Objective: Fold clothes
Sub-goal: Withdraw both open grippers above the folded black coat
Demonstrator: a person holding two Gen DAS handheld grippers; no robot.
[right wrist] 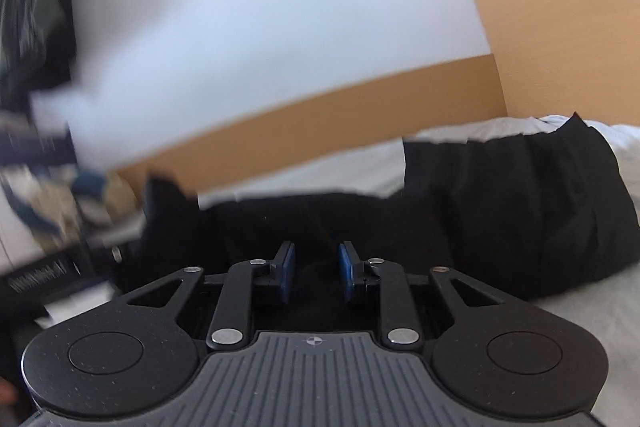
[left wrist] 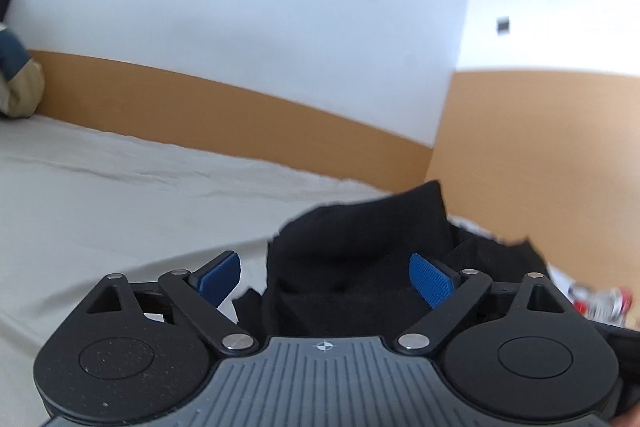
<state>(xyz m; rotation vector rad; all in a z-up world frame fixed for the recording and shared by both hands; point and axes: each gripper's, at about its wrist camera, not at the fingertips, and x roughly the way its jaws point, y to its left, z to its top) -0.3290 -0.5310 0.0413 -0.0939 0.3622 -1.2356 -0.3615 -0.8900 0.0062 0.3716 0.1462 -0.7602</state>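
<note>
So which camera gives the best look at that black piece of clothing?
The right wrist view: the black garment stretches across the white sheet. The left wrist view catches only a bunched part near its gripper.

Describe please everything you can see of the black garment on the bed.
The black garment is dark, soft-looking cloth, crumpled and only partly flattened, lying on the pale bed sheet near the wooden bed frame. In the left wrist view one fold stands up in a peak. It lies between the wide-open blue pads of the left gripper, which do not press it.
</note>
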